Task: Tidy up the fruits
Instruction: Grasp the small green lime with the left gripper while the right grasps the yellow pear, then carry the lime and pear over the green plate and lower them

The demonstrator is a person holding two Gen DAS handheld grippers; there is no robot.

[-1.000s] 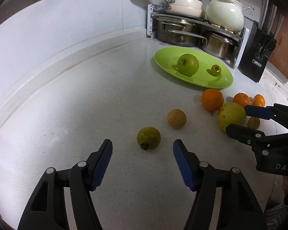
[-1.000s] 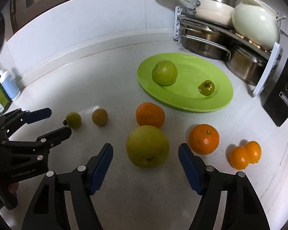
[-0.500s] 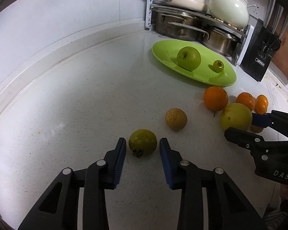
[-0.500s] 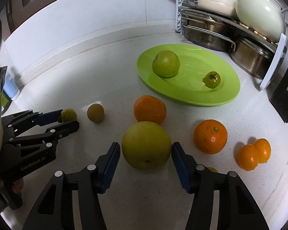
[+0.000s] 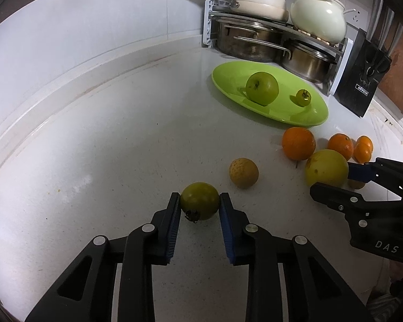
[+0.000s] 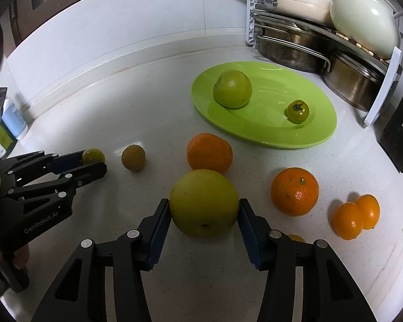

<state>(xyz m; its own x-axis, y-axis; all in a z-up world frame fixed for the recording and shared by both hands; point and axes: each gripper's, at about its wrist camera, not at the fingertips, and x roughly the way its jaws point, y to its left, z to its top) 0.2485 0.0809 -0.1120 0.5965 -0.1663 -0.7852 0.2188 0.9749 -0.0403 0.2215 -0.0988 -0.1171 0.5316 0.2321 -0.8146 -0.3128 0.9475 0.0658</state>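
Observation:
My left gripper (image 5: 200,201) is shut on a small green tomato (image 5: 199,200) that rests on the white counter; it also shows in the right wrist view (image 6: 93,156). My right gripper (image 6: 204,209) is shut on a large yellow-green citrus (image 6: 204,202), also seen in the left wrist view (image 5: 326,167). A green plate (image 6: 319,123) at the back holds a green apple (image 6: 232,88) and a small green tomato (image 6: 297,111). A brownish-yellow fruit (image 5: 243,172) lies between the two grippers.
Oranges (image 6: 209,153) (image 6: 294,191) and two small tangerines (image 6: 356,216) lie near the large citrus. A rack with steel pots and a cream kettle (image 6: 362,13) stands behind the plate. A black knife block (image 5: 361,80) is at the right. A bottle (image 6: 13,119) stands far left.
Both grippers moved forward and closed: the left one onto the small green tomato, the right one onto the large yellow-green citrus.

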